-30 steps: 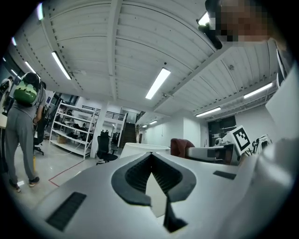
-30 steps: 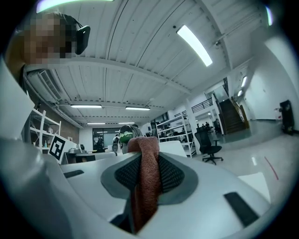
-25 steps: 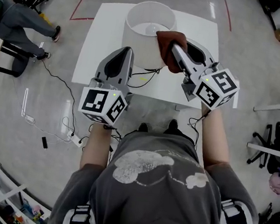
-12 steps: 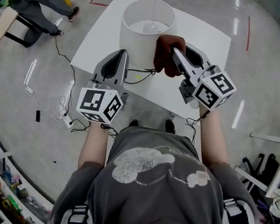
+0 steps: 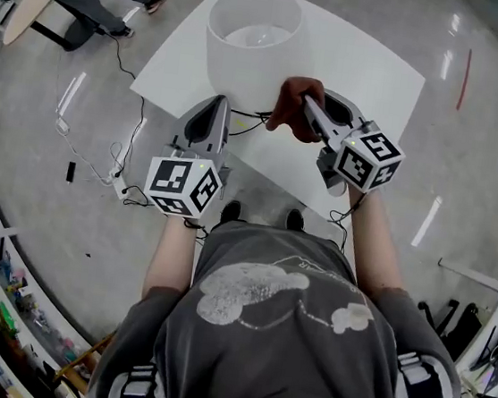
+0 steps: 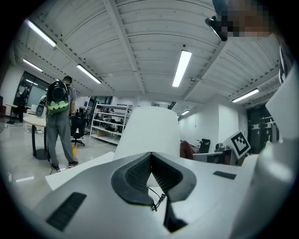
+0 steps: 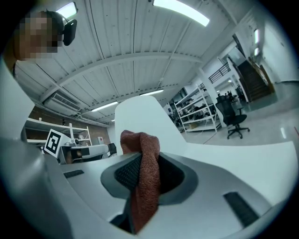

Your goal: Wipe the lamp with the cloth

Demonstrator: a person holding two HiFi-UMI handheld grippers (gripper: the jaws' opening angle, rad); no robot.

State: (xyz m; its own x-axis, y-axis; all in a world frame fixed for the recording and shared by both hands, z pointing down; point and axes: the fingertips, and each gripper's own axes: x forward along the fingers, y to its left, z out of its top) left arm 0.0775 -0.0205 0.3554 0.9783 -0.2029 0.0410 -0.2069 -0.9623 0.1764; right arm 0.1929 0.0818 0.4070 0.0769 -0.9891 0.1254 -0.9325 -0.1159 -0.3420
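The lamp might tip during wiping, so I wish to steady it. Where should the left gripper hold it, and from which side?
Probably the top rim of the lamp, from above. Its shade is a wide drum, too broad to span, but open on top, so one jaw can go inside the thin wall, one outside. The left gripper, now shut, must open first.

Lamp (image 5: 249,54) on table (image 5: 365,64); cloth (image 5: 292,106) right of it, perhaps touching; left tongs (image 5: 218,101) before lamp.

You drew the right gripper (image 5: 306,103) nearer to yourself and dragged the reddish-brown cloth (image 5: 288,113) down the right side of the lampshade (image 5: 249,54), from beside its upper rim to its near lower edge.
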